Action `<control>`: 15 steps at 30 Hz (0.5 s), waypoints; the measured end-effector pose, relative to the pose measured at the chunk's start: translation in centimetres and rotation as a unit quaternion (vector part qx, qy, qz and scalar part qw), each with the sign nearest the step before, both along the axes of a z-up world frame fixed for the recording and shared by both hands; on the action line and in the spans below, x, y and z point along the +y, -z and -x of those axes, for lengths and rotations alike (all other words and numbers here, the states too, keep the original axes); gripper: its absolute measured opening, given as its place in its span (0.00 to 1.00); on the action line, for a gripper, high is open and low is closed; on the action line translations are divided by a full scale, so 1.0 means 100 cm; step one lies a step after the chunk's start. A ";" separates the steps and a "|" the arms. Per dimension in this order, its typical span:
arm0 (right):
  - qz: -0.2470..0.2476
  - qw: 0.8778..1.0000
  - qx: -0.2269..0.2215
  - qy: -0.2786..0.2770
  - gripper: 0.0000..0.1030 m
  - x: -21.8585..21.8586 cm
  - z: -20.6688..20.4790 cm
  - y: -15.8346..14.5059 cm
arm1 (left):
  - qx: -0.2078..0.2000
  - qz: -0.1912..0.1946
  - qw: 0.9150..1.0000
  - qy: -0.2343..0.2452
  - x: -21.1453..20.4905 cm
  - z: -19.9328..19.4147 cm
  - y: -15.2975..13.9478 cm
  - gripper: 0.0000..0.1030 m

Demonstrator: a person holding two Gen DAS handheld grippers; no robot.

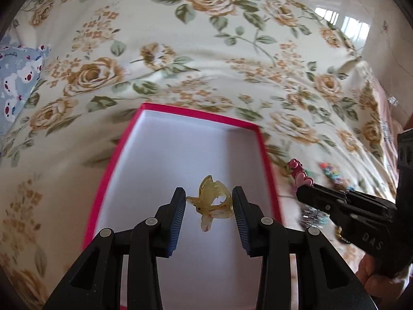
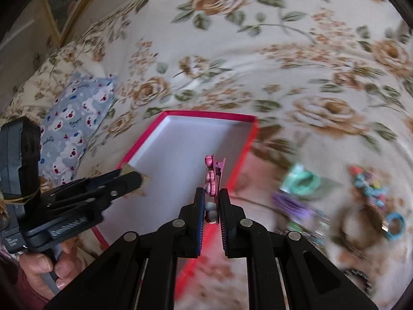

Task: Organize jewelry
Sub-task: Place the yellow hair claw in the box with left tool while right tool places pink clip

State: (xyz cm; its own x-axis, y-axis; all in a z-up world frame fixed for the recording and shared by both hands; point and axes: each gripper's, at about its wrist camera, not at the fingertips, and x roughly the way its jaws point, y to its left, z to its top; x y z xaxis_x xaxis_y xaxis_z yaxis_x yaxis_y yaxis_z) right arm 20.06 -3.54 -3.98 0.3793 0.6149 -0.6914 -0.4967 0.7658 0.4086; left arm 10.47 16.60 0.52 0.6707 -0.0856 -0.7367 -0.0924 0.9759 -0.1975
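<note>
My left gripper is shut on a translucent yellow claw hair clip and holds it above the white inside of a pink-rimmed box. My right gripper is shut on a pink hair clip with heart beads, held upright over the box's right rim. The pink clip also shows in the left wrist view, just right of the box. The left gripper shows in the right wrist view over the box's left side.
The box lies on a floral bedspread. Several loose pieces of jewelry lie right of the box: a teal band, a purple piece, a blue ring, coloured beads. A blue bear-print pillow lies left.
</note>
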 end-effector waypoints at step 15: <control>0.028 0.998 0.026 -0.044 0.10 0.071 -0.039 0.042 | 0.064 -0.021 0.998 -0.011 0.024 -0.085 0.046 0.36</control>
